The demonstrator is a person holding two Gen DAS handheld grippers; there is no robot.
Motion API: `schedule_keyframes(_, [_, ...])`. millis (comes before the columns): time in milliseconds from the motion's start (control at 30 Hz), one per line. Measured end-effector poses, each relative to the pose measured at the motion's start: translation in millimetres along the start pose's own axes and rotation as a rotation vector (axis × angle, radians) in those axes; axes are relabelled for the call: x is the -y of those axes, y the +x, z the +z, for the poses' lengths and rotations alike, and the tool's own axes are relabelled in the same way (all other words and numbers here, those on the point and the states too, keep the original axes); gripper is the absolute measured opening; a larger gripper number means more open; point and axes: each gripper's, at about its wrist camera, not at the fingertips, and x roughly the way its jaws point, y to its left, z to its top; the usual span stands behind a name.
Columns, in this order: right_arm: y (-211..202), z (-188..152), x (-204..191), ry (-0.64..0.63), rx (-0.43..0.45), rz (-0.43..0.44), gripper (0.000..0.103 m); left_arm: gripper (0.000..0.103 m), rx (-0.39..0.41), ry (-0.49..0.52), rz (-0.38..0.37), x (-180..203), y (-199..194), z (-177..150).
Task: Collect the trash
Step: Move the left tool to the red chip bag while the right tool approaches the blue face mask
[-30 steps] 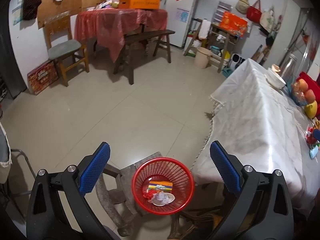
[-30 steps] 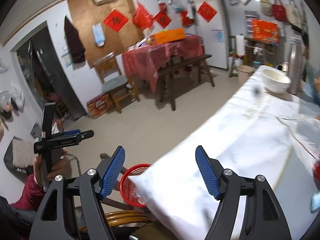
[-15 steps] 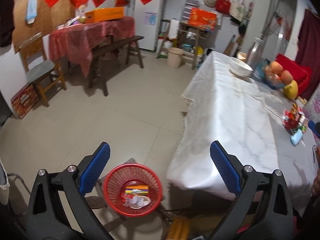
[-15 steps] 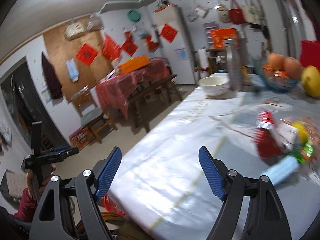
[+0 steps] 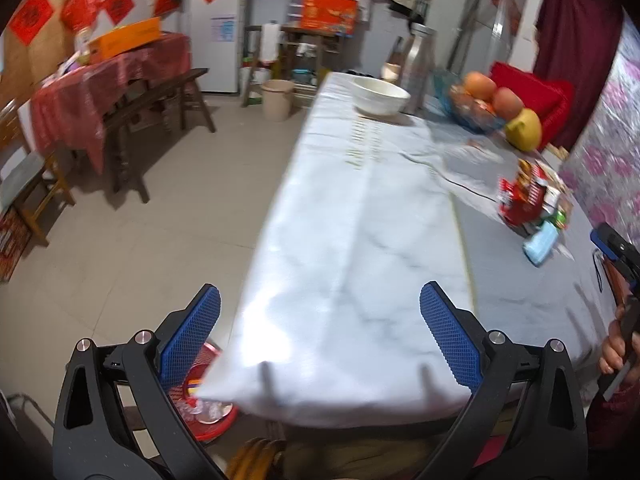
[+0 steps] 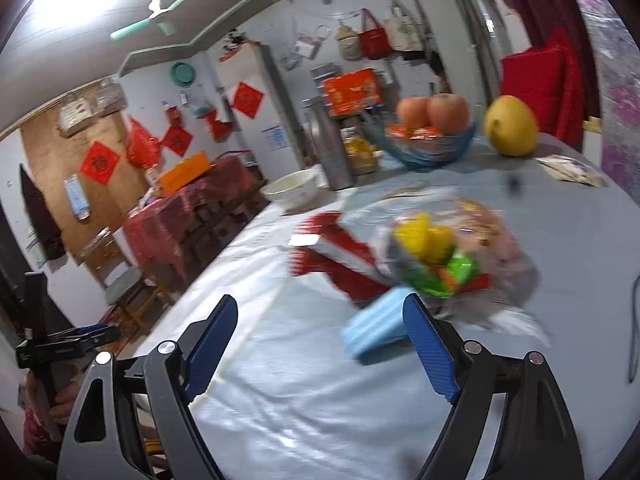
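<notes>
A heap of trash lies on the white-clothed table (image 5: 360, 240): a red wrapper (image 6: 340, 256), a light blue packet (image 6: 374, 330), yellow and green wrappers (image 6: 428, 252) and clear plastic. My right gripper (image 6: 320, 340) hovers just short of the heap, its jaws opening with nothing between them; the blue packet sits beside its right finger. In the left wrist view the heap (image 5: 528, 208) lies far right. My left gripper (image 5: 320, 332) is open and empty over the table's near end. The red mesh basket (image 5: 204, 400) with trash inside stands on the floor below, partly hidden by the tablecloth.
A white bowl (image 5: 380, 96), a metal flask (image 5: 418, 60), a blue fruit basket (image 6: 432, 140) and a yellow fruit (image 6: 510, 126) stand at the table's far end. A bench and a red-clothed table (image 5: 112, 76) lie across the tiled floor.
Both views swung right, from the floor and basket toward the tabletop. The trash heap came close in front of the right gripper, whose jaws widened. The basket slid to the lower left edge.
</notes>
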Motion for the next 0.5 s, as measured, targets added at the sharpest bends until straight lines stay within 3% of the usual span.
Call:
schedule_keyframes(300, [2.6, -5.5, 44.8, 0.048, 0.004, -0.088, 0.088, 0.096, -0.046, 0.069, -0.080, 63.6, 36.5, 9.2])
schedule_keyframes(500, [7.3, -10.5, 61.2, 0.028, 0.000, -0.218, 0.091, 0.096, -0.083, 0.111, -0.115, 98.6, 61.9, 16.2])
